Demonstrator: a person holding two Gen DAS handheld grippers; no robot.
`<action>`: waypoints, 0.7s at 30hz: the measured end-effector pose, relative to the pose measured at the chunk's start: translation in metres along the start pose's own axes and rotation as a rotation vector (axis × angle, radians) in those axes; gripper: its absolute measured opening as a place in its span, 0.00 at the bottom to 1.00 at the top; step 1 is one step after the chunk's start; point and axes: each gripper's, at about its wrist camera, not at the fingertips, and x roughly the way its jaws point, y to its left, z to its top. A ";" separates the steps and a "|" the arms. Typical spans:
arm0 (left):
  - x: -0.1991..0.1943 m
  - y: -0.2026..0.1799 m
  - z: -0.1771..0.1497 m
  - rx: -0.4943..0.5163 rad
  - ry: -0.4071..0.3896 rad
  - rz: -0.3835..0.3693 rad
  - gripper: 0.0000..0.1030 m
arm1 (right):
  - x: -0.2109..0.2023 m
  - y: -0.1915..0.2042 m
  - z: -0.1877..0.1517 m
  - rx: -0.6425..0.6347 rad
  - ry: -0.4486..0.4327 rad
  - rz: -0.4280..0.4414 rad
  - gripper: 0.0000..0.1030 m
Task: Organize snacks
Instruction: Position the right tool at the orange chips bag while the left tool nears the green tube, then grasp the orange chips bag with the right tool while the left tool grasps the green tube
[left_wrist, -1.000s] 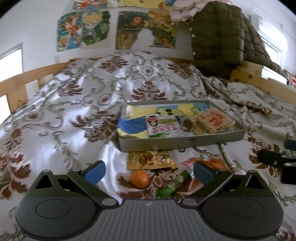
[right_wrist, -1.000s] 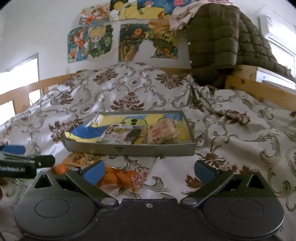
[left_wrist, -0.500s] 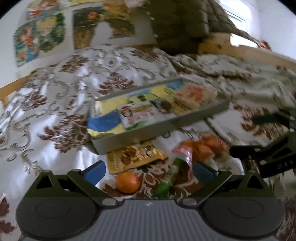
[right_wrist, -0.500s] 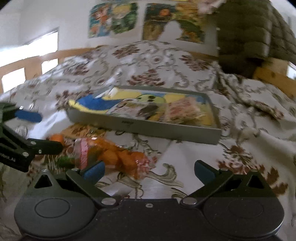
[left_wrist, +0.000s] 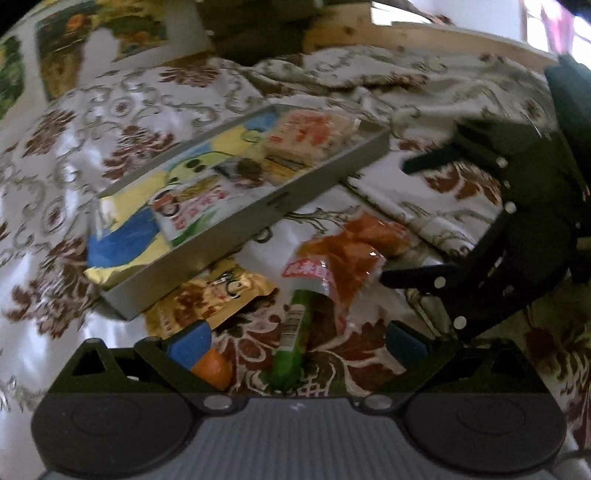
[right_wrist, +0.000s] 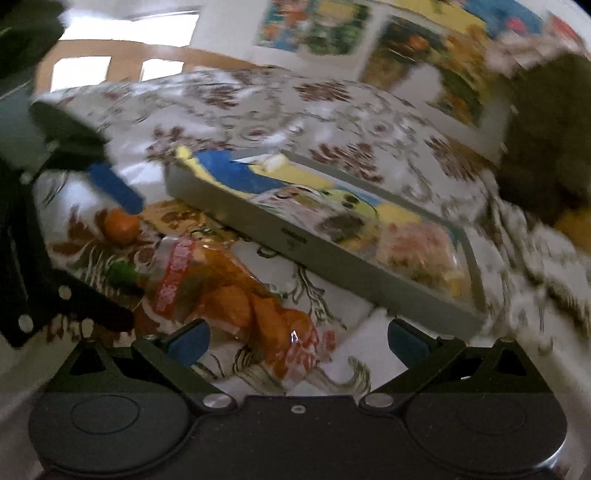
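Note:
A grey tray (left_wrist: 310, 192) (right_wrist: 332, 266) holds several snack packets on the patterned bedspread. In front of it lie a golden packet (left_wrist: 210, 295), an orange snack bag (left_wrist: 347, 266) (right_wrist: 236, 295), a green tube (left_wrist: 295, 332) and a small orange fruit (left_wrist: 214, 369) (right_wrist: 120, 227). My left gripper (left_wrist: 295, 343) is open, low over the green tube, its left pad beside the fruit. My right gripper (right_wrist: 295, 341) is open over the near end of the orange bag. Each gripper shows in the other's view: the right one (left_wrist: 480, 229), the left one (right_wrist: 74, 221).
The bedspread (left_wrist: 55, 184) covers the whole bed, rumpled at the right. A wooden bed rail (left_wrist: 424, 40) (right_wrist: 110, 55) runs along the back, posters (right_wrist: 314, 29) hang on the wall, and a dark quilted jacket (right_wrist: 546, 129) hangs behind the tray.
Both grippers have dropped and closed in on the loose snacks in front of the tray, the left swinging right, the right swinging left. Both stay open; nothing has been picked up.

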 end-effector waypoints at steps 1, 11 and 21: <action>0.002 -0.001 0.000 0.020 0.010 -0.008 0.99 | 0.000 0.001 0.000 -0.037 -0.007 0.009 0.99; 0.018 0.001 0.003 0.090 0.079 -0.054 0.97 | 0.019 0.006 0.000 -0.146 -0.015 0.055 0.87; 0.025 0.004 0.008 0.080 0.104 -0.083 0.95 | 0.024 0.016 -0.001 -0.162 -0.013 0.117 0.64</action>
